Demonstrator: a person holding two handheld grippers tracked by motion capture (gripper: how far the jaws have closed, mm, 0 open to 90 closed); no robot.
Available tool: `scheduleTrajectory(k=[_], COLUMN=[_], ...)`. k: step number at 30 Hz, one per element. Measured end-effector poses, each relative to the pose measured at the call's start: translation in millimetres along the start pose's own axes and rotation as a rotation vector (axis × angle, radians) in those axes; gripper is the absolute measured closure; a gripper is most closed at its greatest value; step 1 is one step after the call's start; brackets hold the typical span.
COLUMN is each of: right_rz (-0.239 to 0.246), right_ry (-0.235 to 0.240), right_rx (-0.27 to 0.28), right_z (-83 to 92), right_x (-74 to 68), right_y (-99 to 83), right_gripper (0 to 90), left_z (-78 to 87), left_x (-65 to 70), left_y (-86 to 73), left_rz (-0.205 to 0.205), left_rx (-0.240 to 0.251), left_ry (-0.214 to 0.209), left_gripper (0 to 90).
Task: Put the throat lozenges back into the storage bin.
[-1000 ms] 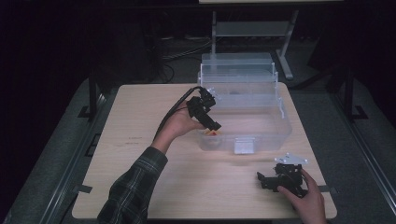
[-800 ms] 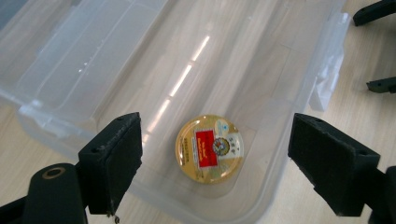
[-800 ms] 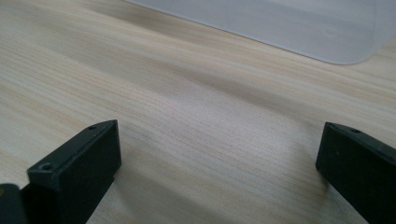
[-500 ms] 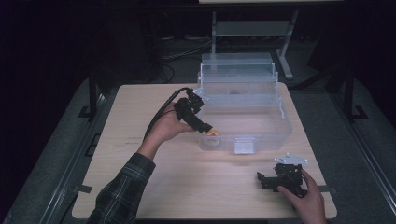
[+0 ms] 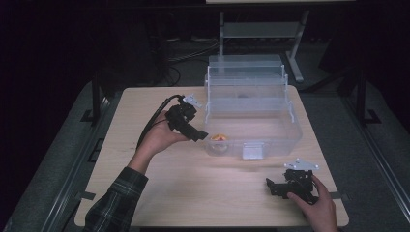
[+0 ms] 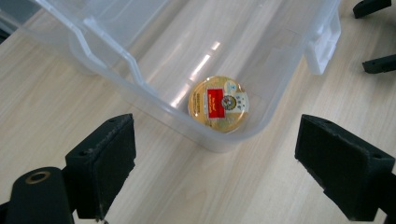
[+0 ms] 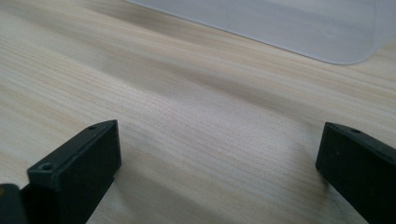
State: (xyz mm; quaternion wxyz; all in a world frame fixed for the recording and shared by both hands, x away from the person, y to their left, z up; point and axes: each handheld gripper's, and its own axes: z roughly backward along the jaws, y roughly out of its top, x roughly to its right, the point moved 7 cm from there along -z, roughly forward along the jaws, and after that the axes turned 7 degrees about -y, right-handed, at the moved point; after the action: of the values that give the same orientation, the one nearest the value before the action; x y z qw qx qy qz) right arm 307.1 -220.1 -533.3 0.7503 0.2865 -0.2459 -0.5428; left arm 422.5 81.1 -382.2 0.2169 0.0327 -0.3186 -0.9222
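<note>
A pale wood worktop stands in a dark room. A round tin lies flat, label up, in the clear bin's 7 o'clock corner; its print is illegible. The left gripper hovers at the bin's 9 o'clock, fingers spread, empty. The right gripper rests at 5 o'clock, fingers spread.

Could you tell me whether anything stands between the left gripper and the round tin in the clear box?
Only the clear box's near wall: the left gripper, jaws open, is outside it, and the round tin lies inside that corner.
</note>
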Motion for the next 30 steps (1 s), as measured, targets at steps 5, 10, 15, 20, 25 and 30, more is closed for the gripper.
scheduleTrajectory(k=[5, 10, 15, 20, 25, 30], right_rz=[0.002, 0.004, 0.005, 0.004, 0.003, 0.006], right_ry=[0.000, 0.000, 0.000, 0.000, -0.001, 0.000], right_rx=[0.000, 0.000, 0.001, 0.000, 0.000, 0.000], right_z=[-0.1, -0.1, -0.2, -0.1, 0.0, -0.1], right_x=[0.2, 0.3, 0.4, 0.3, 0.2, 0.3], right_y=[-0.1, -0.1, -0.1, -0.1, -0.1, -0.1], right_gripper=[0.0, 0.0, 0.0, 0.0, 0.0, 0.0], left_z=[5.7, 12.6, 17.8, 22.0, 23.3, 20.4], left_x=[2.5, 4.8, 8.1, 8.2, 9.7, 14.2], left_y=[-14.7, -28.7, -45.4, -63.3, -79.9, -95.4], left_rz=[0.015, 0.035, 0.039, 0.061, 0.073, 0.082], left_rx=[0.017, 0.041, 0.041, 0.058, 0.060, 0.051], left_ry=[0.010, 0.022, 0.024, 0.039, 0.050, 0.061], left_gripper=[11.8, 12.0, 12.2, 12.1, 11.7, 11.4])
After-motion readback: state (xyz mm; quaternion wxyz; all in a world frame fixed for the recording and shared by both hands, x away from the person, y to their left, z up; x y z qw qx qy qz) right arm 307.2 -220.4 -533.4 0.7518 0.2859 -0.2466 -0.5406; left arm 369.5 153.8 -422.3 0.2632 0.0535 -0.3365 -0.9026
